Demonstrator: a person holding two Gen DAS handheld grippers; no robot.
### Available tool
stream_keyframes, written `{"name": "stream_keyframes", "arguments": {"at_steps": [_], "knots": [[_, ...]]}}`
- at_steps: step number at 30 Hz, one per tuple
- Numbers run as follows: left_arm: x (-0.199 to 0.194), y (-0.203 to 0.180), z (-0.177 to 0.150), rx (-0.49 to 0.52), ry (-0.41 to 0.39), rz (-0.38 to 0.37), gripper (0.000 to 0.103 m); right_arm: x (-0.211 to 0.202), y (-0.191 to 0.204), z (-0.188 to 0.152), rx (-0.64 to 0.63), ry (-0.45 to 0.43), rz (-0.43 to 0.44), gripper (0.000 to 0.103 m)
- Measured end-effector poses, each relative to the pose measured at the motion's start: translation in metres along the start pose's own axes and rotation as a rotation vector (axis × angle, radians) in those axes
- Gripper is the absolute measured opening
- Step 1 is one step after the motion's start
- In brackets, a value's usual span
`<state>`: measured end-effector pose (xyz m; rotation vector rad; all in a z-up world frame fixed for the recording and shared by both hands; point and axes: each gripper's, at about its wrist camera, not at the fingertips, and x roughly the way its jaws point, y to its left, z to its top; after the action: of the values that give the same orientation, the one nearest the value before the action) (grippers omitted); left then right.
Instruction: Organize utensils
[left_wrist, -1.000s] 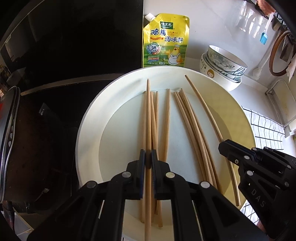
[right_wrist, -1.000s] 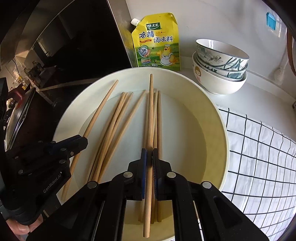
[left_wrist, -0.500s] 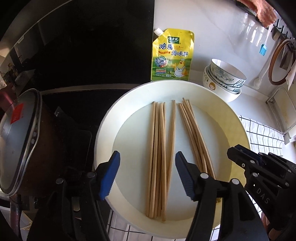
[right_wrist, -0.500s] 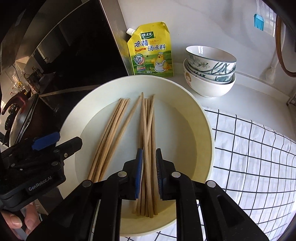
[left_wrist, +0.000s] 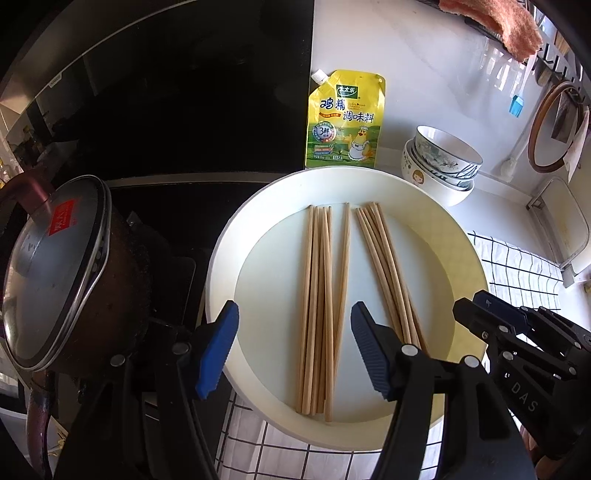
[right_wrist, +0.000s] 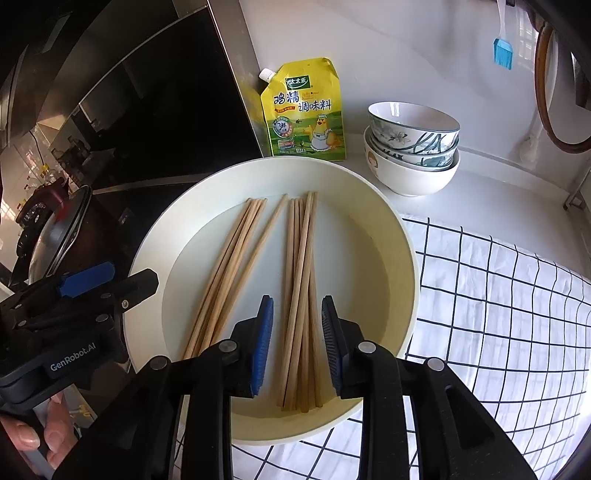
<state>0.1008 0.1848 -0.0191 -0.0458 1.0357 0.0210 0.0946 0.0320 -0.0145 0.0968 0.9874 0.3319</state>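
Several wooden chopsticks lie in two bundles inside a wide cream basin (left_wrist: 469, 258) (right_wrist: 406, 258). In the left wrist view the left bundle (left_wrist: 319, 306) lies between my open fingers and the right bundle (left_wrist: 388, 273) lies beside it. My left gripper (left_wrist: 293, 350) is wide open and empty above the basin's near edge. In the right wrist view my right gripper (right_wrist: 297, 345) is open and empty, its fingers astride the right bundle (right_wrist: 301, 295) without touching it. The other bundle (right_wrist: 231, 273) lies to the left, near the left gripper's body (right_wrist: 74, 302).
A yellow seasoning pouch (left_wrist: 345, 122) leans on the back wall. Stacked bowls (left_wrist: 439, 162) stand right of it. A lidded dark pot (left_wrist: 55, 273) sits on the black stove at left. A checked white cloth (right_wrist: 498, 314) covers the counter under and right of the basin.
Both grippers let go of the chopsticks they held, opened and drew back and up. The chopsticks now lie in two tidy bundles in the basin.
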Motion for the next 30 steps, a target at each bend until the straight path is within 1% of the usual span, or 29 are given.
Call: {"name": "stream_keyframes", "arguments": {"at_steps": [15,17,22,25,30], "knots": [[-0.006,-0.002,-0.003,0.009,-0.012,0.002,0.065,-0.011,0.000,-0.005,0.007,-0.024,-0.008,0.031],[-0.006,-0.002,-0.004,0.009,-0.013,0.002,0.066,-0.011,0.000,-0.005,0.008,-0.024,-0.009,0.033],[-0.008,-0.003,-0.005,0.017,-0.016,0.000,0.068,-0.012,-0.001,-0.005,0.005,-0.026,-0.011,0.033],[-0.009,-0.003,-0.005,0.018,-0.019,0.002,0.071,-0.014,-0.001,-0.006,0.009,-0.032,-0.018,0.038],[-0.008,-0.002,-0.004,0.018,-0.017,0.001,0.072,-0.015,-0.003,-0.005,0.012,-0.034,-0.029,0.038]]}}
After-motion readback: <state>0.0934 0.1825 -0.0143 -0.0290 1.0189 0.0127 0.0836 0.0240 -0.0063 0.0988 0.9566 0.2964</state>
